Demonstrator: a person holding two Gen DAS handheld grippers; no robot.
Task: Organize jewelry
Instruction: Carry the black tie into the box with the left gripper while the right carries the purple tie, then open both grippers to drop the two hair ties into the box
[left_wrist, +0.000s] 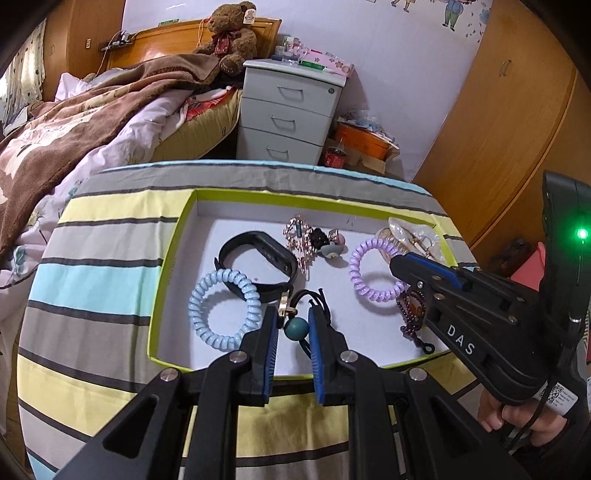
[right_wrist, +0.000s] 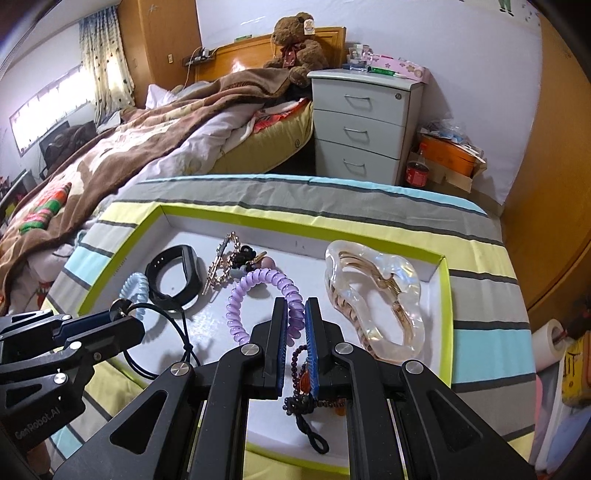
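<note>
A white tray with a lime rim (left_wrist: 173, 236) (right_wrist: 125, 236) lies on the striped table. In it are a blue coil band (left_wrist: 207, 325), a black wristband (left_wrist: 258, 254), a purple coil band (left_wrist: 360, 275) (right_wrist: 255, 280), a gold hairpin (left_wrist: 299, 236), a clear claw clip (right_wrist: 373, 295) and a dark bead bracelet (left_wrist: 412, 314) (right_wrist: 301, 391). My left gripper (left_wrist: 293, 319) is nearly closed around a black cord with a teal bead (left_wrist: 296, 327). My right gripper (right_wrist: 295, 314) (left_wrist: 397, 264) sits low over the purple band and bracelet, jaws narrowly apart.
The striped cloth (left_wrist: 92, 280) covers the table. A bed with a brown blanket (left_wrist: 74, 122) is on the left, a white drawer unit (left_wrist: 288, 114) behind, a wooden wardrobe (left_wrist: 509, 122) on the right, and boxes and a cola bottle (left_wrist: 336, 155) on the floor.
</note>
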